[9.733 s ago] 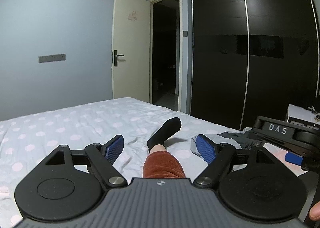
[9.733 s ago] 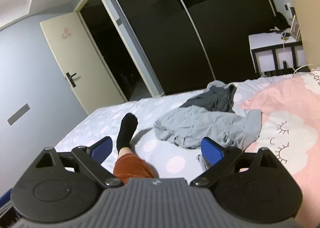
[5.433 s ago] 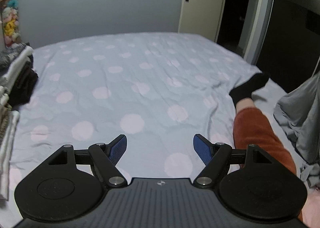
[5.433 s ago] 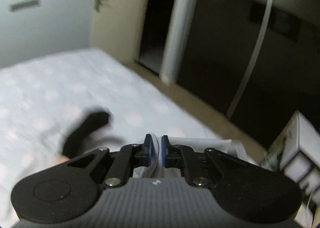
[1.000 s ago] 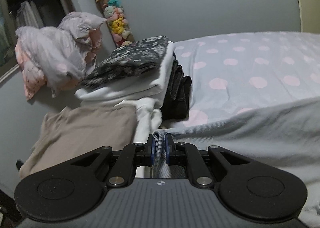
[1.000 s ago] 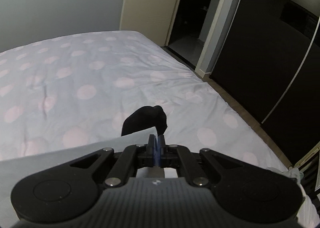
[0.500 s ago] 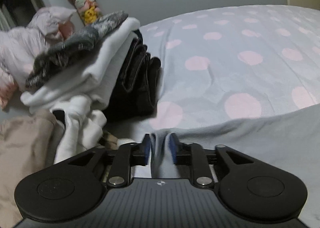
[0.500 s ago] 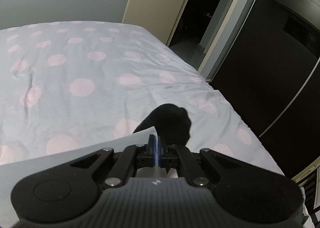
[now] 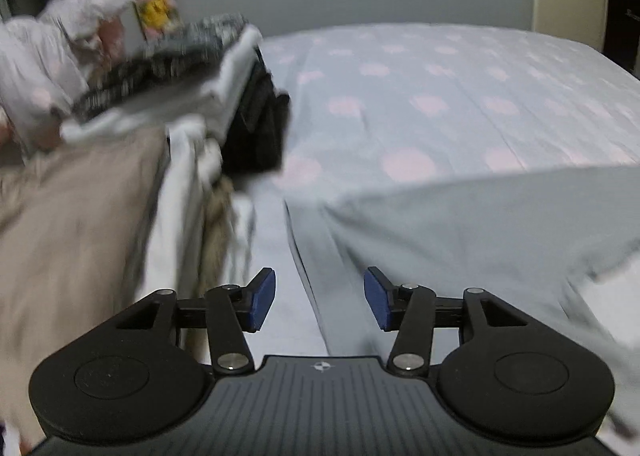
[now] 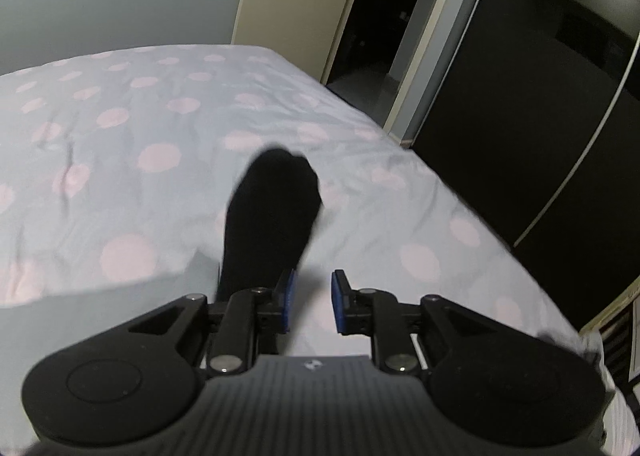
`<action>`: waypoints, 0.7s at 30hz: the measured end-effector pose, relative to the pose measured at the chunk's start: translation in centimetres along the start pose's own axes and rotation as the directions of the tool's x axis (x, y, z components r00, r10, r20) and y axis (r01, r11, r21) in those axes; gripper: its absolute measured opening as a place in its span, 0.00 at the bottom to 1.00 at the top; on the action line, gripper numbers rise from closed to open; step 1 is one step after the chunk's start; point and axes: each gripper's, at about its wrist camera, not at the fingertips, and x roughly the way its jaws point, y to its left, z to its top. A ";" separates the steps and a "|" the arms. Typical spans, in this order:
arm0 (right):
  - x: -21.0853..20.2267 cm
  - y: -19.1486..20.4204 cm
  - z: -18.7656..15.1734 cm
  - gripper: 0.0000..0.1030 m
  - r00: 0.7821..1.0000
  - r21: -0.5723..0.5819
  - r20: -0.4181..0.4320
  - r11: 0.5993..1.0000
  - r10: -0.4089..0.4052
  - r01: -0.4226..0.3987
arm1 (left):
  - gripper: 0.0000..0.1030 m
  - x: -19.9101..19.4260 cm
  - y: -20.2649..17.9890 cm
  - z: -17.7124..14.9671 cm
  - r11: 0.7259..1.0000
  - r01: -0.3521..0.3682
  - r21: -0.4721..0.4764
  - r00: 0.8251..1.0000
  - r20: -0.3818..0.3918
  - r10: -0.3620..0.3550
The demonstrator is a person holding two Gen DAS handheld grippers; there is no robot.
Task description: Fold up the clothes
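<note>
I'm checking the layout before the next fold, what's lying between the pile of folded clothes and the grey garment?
In the left wrist view, only a bare strip of bedsheet separates the folded pile from the grey garment.

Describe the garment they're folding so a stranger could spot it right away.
Start at the bed with the pink-dotted sheet. Laid flat across its near side, just ahead of the open left gripper, is the grey garment. It alone is plain and spread flat; the folded pile beside it is stacked.
</note>
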 end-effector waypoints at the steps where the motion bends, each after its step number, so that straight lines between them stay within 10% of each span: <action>1: -0.7 -0.6 -0.8 0.24 1.000 0.009 -0.005 1.000 0.016 -0.016 | 0.56 -0.5 0.0 -1.0 1.000 0.025 -0.014 0.999 -0.023 -0.025; 8: -4.6 -5.7 -7.5 0.27 0.989 0.132 -0.088 0.986 0.115 -0.103 | 0.59 -0.7 0.6 -6.5 0.961 0.169 -0.220 0.977 -0.089 -0.192; 14: -7.8 -9.6 -12.7 0.27 0.976 0.230 -0.123 0.962 0.178 -0.146 | 0.59 2.3 2.3 -9.3 0.826 0.226 -0.515 0.952 -0.063 -0.300; 21: -11.0 -13.2 -17.4 0.27 0.968 0.292 -0.130 0.942 0.213 -0.168 | 0.57 4.8 2.1 -10.8 0.756 0.207 -0.620 0.953 -0.047 -0.300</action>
